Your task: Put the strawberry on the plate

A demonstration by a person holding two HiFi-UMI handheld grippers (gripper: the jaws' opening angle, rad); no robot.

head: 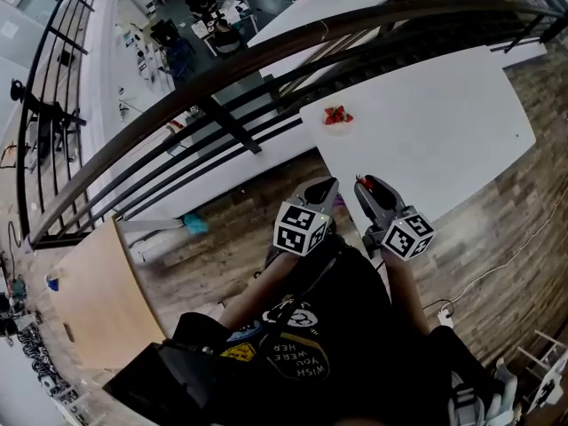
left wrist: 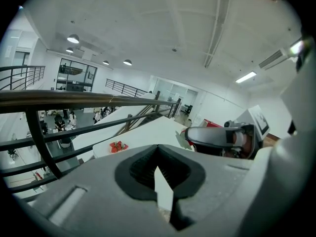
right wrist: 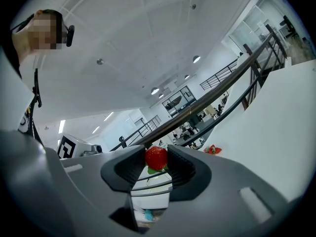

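the strawberry [right wrist: 156,158] sits clamped between the pads of the right gripper [right wrist: 156,166], held in the air short of the white table [head: 426,140]. the plate [head: 338,126], with other red berries [head: 337,114] on it, lies at the table's corner near the railing [head: 222,105], apart from both tools. the left gripper [left wrist: 160,174] rides beside the right, jaws together and empty.

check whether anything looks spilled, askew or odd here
Nothing stands out. The small pile of red strawberries sits tidily near the corner of the white table, and the right hand-held gripper holds one red strawberry squarely between its jaws.
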